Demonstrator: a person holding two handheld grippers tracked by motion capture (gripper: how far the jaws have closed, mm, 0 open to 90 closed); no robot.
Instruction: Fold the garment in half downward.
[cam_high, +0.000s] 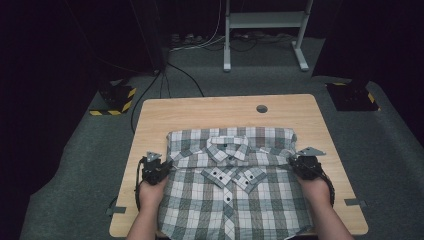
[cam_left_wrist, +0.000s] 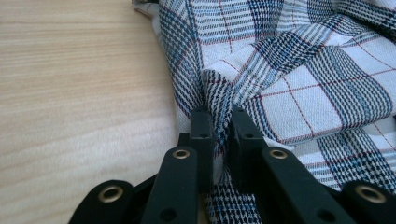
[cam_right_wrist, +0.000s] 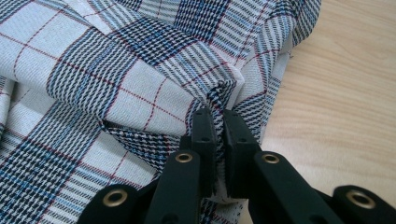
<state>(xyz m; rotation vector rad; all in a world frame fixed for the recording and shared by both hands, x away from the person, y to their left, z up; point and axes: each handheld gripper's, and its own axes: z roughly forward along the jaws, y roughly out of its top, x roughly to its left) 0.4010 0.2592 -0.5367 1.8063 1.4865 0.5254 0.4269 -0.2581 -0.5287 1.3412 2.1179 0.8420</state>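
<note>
Left gripper and right gripper are each pinching a side edge of the plaid shirt, which lies front-up across the table's near half. Risk imo: uneven pulling, and the thin fabric slips out, skewing the fold.
</note>
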